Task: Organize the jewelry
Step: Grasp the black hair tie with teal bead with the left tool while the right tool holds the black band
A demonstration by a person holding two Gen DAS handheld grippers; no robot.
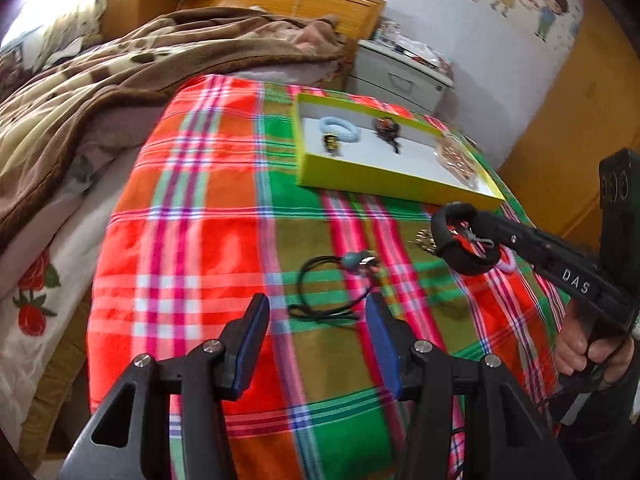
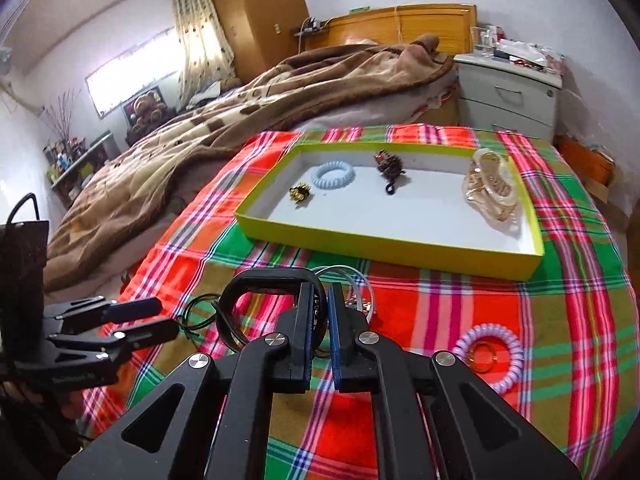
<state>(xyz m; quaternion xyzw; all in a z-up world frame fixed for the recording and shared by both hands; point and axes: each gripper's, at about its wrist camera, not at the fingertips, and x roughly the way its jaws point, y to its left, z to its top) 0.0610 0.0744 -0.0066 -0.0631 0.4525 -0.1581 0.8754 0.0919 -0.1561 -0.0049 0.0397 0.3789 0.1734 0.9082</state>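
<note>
My right gripper point(image 2: 326, 294) is shut on a black wristband point(image 2: 231, 300), which hangs just above the plaid cloth. The left wrist view shows the same wristband point(image 1: 440, 230) at my right gripper point(image 1: 492, 232), in front of the yellow-green tray point(image 1: 396, 188). My left gripper point(image 1: 316, 306) stands open over a black cord necklace point(image 1: 320, 312) with a grey bead, touching nothing. The tray point(image 2: 360, 240) holds a pale blue spiral hair tie point(image 2: 333, 175), a small gold piece point(image 2: 301, 192), a dark beaded piece point(image 2: 389, 164) and a gold chain pile point(image 2: 492, 188).
A purple spiral hair tie point(image 2: 490, 356) with a gold ring point(image 2: 482, 354) inside it lies on the cloth at the right. A clear bangle point(image 2: 352, 280) lies beyond my right fingers. A brown blanket point(image 2: 240, 112) covers the bed; a white nightstand point(image 2: 508, 96) stands behind.
</note>
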